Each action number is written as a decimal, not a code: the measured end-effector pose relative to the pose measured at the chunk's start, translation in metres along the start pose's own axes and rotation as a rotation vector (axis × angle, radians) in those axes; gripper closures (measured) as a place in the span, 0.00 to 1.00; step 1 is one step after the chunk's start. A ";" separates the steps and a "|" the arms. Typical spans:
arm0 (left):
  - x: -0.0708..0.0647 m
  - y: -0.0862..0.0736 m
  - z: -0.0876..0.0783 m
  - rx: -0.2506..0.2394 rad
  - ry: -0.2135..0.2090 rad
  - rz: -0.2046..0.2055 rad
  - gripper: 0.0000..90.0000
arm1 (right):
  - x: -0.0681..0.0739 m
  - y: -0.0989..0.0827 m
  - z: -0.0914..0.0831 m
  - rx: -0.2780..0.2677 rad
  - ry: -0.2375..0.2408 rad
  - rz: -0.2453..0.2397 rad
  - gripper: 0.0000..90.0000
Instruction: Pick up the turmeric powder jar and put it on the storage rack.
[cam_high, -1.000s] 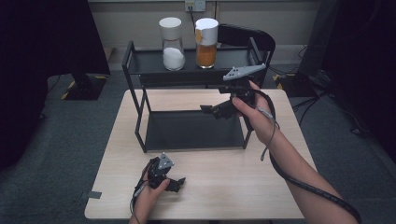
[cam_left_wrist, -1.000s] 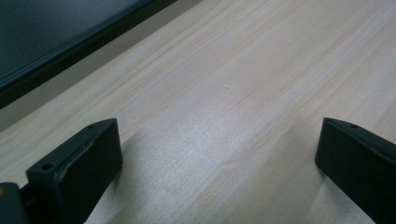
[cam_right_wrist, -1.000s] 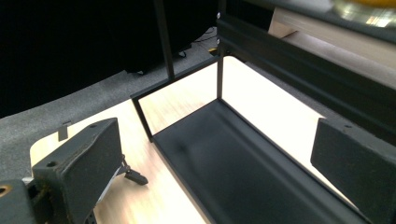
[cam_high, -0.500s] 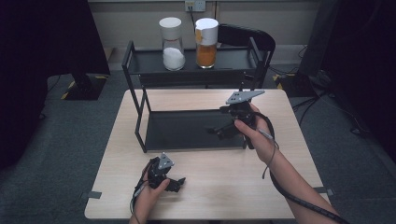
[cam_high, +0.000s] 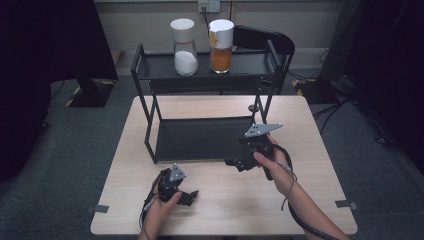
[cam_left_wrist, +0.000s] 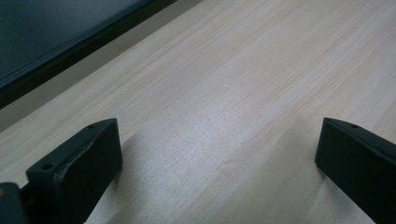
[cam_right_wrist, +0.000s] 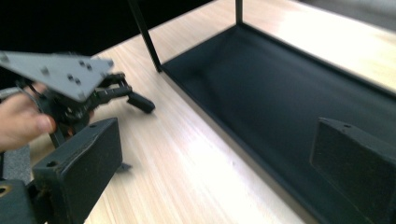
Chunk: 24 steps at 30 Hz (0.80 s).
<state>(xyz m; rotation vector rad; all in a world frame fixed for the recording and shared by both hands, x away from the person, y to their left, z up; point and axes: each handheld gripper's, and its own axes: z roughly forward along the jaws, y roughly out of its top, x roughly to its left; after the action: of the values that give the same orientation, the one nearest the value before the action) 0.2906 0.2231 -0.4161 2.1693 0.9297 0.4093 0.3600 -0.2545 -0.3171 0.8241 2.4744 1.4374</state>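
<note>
Rack (cam_high: 200, 137), black, two shelves, stands on the far half of your counter (cam_high: 310, 200); that is what your right tongs (cam_high: 232, 162) are nearest to. High view: right tongs sit just in front of the rack's lower shelf, at its near right corner, held in your right hand (cam_high: 275, 165) with the grey plate on top. Tips point left along the shelf's front edge. Left tongs (cam_high: 192, 192) rest low on the counter's near edge in your left hand (cam_high: 162, 202), well apart from the rack. Top shelf carries two jars side by side: white-filled jar (cam_high: 184, 42) on the left, orange-filled jar (cam_high: 221, 40) on the right, both upright with white lids. Chair (cam_high: 265, 40) behind the rack.

Left gripper view: jaws spread wide, nothing between them, just bare counter (cam_left_wrist: 224, 116). Rack's dark lower edge (cam_left_wrist: 70, 42) crosses the top left corner, near but not touching.

Right gripper view: jaws spread wide, holding nothing. Rack's lower shelf (cam_right_wrist: 280, 88) lies ahead, the right jaw over it, the left jaw over the counter (cam_right_wrist: 177, 158). Farther off at the left you see your left hand (cam_right_wrist: 21, 121) holding the left tongs (cam_right_wrist: 135, 100) on the counter, clear of the rack's post.
</note>
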 end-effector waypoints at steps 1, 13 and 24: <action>0.000 0.000 0.000 0.000 0.000 0.000 0.00 | 0.000 -0.004 0.001 0.004 -0.002 -0.003 0.01; 0.000 0.000 0.000 0.000 0.000 0.000 0.00 | -0.013 -0.048 0.001 0.051 -0.020 0.047 0.01; 0.000 0.000 0.000 0.000 0.000 0.000 0.00 | -0.019 -0.078 -0.005 0.081 -0.028 0.057 0.02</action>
<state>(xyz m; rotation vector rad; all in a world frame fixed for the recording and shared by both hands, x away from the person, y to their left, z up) 0.2906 0.2231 -0.4161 2.1692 0.9293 0.4095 0.3443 -0.2983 -0.3821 0.9308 2.5227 1.3415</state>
